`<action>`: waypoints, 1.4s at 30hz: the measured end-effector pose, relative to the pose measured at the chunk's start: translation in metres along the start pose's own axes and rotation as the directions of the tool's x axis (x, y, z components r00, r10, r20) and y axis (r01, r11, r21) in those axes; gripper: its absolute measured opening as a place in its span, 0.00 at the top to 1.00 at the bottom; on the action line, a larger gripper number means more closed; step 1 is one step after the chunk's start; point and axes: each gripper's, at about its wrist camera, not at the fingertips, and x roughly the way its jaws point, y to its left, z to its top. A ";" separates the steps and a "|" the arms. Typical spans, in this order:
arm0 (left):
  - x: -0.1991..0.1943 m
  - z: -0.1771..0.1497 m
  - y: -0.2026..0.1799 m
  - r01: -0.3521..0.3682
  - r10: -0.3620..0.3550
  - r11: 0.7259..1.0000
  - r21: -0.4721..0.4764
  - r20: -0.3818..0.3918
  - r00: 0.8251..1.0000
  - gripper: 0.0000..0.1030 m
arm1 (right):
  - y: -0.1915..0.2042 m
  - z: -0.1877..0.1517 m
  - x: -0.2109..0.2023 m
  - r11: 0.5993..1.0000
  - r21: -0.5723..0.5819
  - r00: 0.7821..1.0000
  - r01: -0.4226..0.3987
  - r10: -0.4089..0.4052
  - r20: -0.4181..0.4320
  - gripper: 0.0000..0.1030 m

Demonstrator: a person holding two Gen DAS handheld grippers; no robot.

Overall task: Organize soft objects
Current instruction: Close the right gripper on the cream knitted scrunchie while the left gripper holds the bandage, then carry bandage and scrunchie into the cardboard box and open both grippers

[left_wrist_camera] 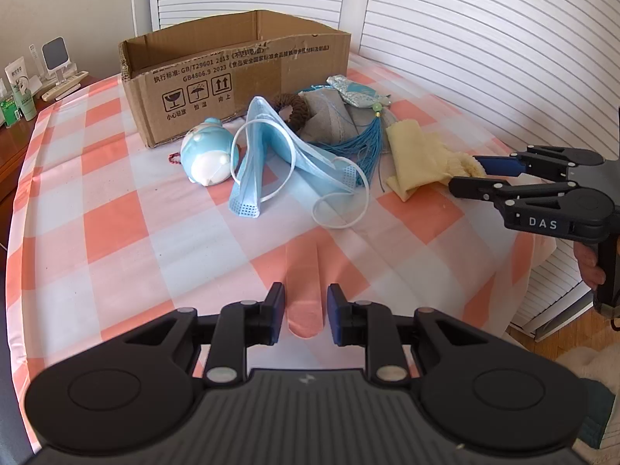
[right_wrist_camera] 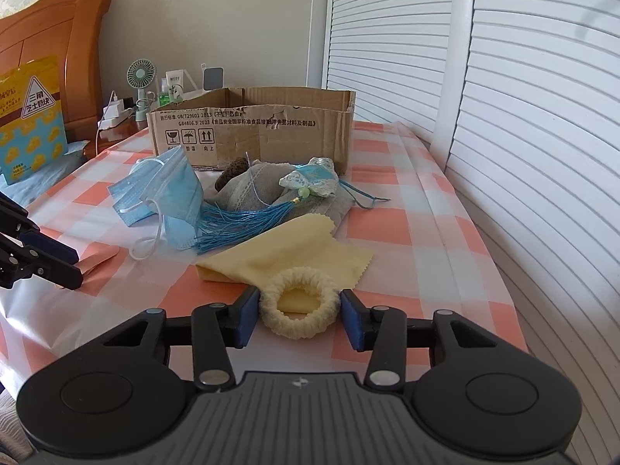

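Observation:
A cream scrunchie [right_wrist_camera: 298, 302] lies on a yellow cloth [right_wrist_camera: 294, 257] between the open fingers of my right gripper [right_wrist_camera: 299, 319]; the pads stand at its two sides. In the left wrist view the right gripper [left_wrist_camera: 467, 174] reaches the yellow cloth [left_wrist_camera: 418, 159]. My left gripper [left_wrist_camera: 305, 312] is open and empty over the checked tablecloth [left_wrist_camera: 116, 224]. Blue face masks [left_wrist_camera: 271, 147], a blue plush toy [left_wrist_camera: 205, 151], a brown scrunchie [left_wrist_camera: 294, 106], a grey pouch [left_wrist_camera: 329, 116] and a blue tasselled sachet [left_wrist_camera: 354, 91] lie before an open cardboard box [left_wrist_camera: 232, 73].
White louvred doors [right_wrist_camera: 523, 116] run along the right side of the table. A wooden nightstand [left_wrist_camera: 11, 131] with bottles, a fan [right_wrist_camera: 140, 77] and a phone stand sits at the far left. A wooden headboard [right_wrist_camera: 46, 38] and a yellow package [right_wrist_camera: 31, 116] stand further left.

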 end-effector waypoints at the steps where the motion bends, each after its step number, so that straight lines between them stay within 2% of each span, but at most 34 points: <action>1: 0.000 0.000 0.000 0.001 -0.001 1.000 0.000 0.000 1.000 0.79 | 0.000 0.000 -0.001 1.000 0.000 1.000 -0.001 0.001 -0.002 0.52; 6: 0.000 0.000 0.000 0.002 -0.002 1.000 0.000 0.001 1.000 0.79 | -0.003 0.004 -0.008 1.000 -0.003 1.000 -0.027 0.027 0.005 0.52; 11: 0.000 0.000 0.000 -0.002 0.002 1.000 -0.004 0.000 1.000 0.79 | -0.002 0.005 -0.009 1.000 -0.014 1.000 -0.014 0.014 -0.002 0.54; 16: -0.002 0.002 0.002 0.013 -0.013 1.000 -0.020 -0.013 1.000 0.83 | -0.003 0.012 -0.014 1.000 -0.023 1.000 -0.021 0.022 0.013 0.54; 29: -0.024 0.016 0.006 0.024 -0.024 0.999 -0.021 0.007 1.000 0.83 | 0.003 0.032 -0.018 0.997 -0.075 0.998 -0.037 0.041 0.046 0.54; 34: -0.040 0.041 0.009 0.016 -0.016 1.000 0.010 0.027 0.999 0.83 | 0.002 0.042 -0.020 0.995 -0.084 0.997 -0.048 0.053 0.059 0.54; 38: -0.049 0.075 0.018 0.004 -0.006 1.000 0.026 0.070 0.998 0.83 | 0.001 0.061 -0.020 0.994 -0.095 0.994 -0.062 0.069 0.081 0.54; 42: -0.048 0.118 0.031 -0.057 0.050 0.997 0.057 0.122 0.991 0.83 | -0.002 0.084 -0.015 0.992 -0.101 0.990 -0.069 0.081 0.114 0.54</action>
